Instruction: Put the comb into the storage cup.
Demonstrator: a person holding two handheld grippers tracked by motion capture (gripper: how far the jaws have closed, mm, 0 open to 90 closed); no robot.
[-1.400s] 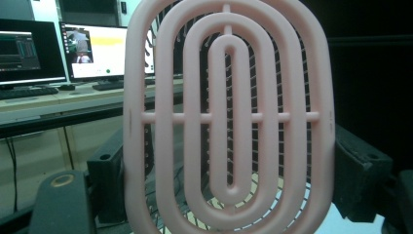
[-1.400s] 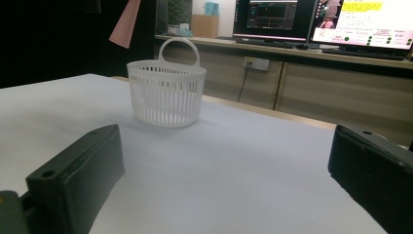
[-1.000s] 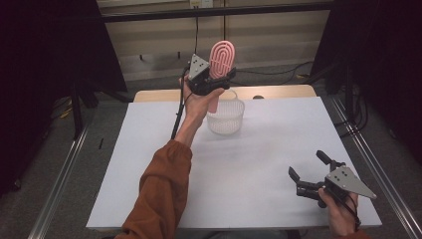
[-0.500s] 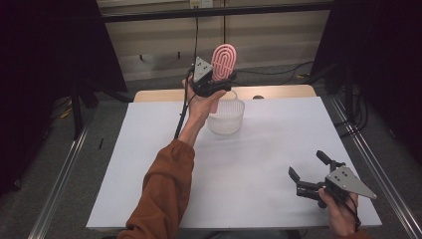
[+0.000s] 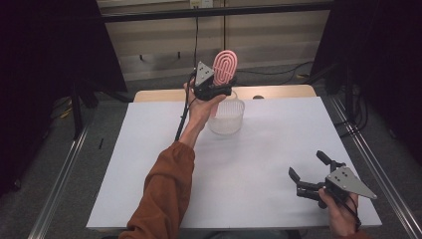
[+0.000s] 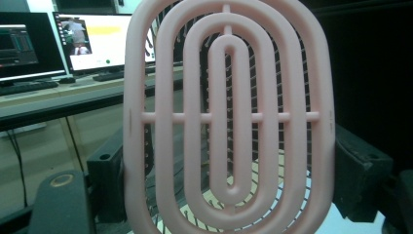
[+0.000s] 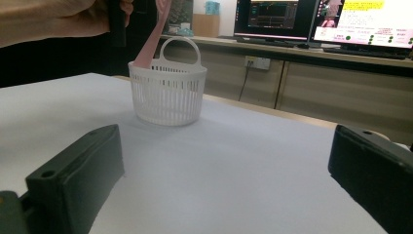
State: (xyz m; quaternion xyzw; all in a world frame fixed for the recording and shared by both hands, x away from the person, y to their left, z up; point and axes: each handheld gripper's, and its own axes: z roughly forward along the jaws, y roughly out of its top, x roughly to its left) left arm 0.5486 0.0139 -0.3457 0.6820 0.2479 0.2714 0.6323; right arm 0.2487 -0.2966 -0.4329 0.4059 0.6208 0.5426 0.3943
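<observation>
Hairbrush [image 5: 225,67], pink and oval-headed, is what we hold upright in the left gripper [image 5: 215,89], raised above the small white basket [image 5: 227,117] that stands near the far edge of the table [image 5: 149,149]. In the left gripper view the brush head [image 6: 229,117] stands between the two jaws, which are closed on it low down, so we judge the grip to be on the neck or lower head. In the right gripper view the handle [image 7: 148,41] slants down behind the basket [image 7: 168,92] rim.

Starting with the table: it is wide and bare around the basket, so a dropped brush would bounce and could slide well away from us.

Next, the basket is light and nothing steadies it. If we lower the brush off-centre, the handle could catch the rim or the looped handle and tip or push the basket.

The right gripper [image 5: 313,181] rests near the table's near right corner, jaws spread wide and holding nothing, well apart from the basket, so it cannot brace it.

Smallest, the brush itself: its slotted head is smooth plastic, and we think it may twist or slip in the jaws if it knocks the rim.
</observation>
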